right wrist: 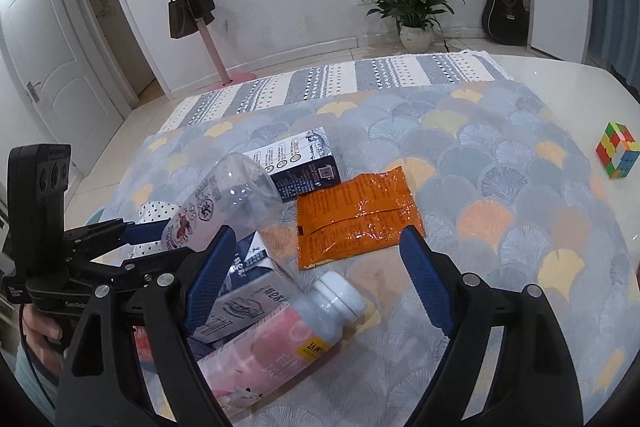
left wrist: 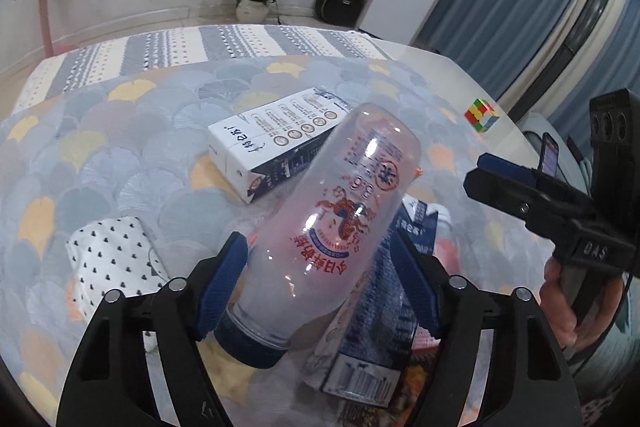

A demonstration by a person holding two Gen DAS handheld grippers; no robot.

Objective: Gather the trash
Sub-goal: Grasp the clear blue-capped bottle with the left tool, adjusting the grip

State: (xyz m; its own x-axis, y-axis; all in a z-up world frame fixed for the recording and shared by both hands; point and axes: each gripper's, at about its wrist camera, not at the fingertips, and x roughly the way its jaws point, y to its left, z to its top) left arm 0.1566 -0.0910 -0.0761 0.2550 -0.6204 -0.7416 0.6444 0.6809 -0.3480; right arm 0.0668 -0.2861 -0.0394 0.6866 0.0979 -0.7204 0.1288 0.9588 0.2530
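The left tool (left wrist: 320, 267) has its blue pads on either side of a clear bottle (left wrist: 332, 211), near its dark cap end; the left pad touches the bottle wall, while whether the right pad presses it cannot be told. The bottle tilts up and away from the tool, its base raised above the bench (right wrist: 500, 187). Just right of this tool and partly under the bottle lies a blue-and-white carton (left wrist: 368, 339). To its left sits a spotted white packet (left wrist: 116, 259), and beyond the bottle a second carton (left wrist: 276, 139).

The right tool (right wrist: 320, 271) stands wide apart with nothing between its pads. Close below it lies a pink bottle with a white cap (right wrist: 280, 343), on its side. Just ahead lies an orange foil packet (right wrist: 356, 219), flat on the patterned cloth. Far right, a colour cube (right wrist: 616, 155).
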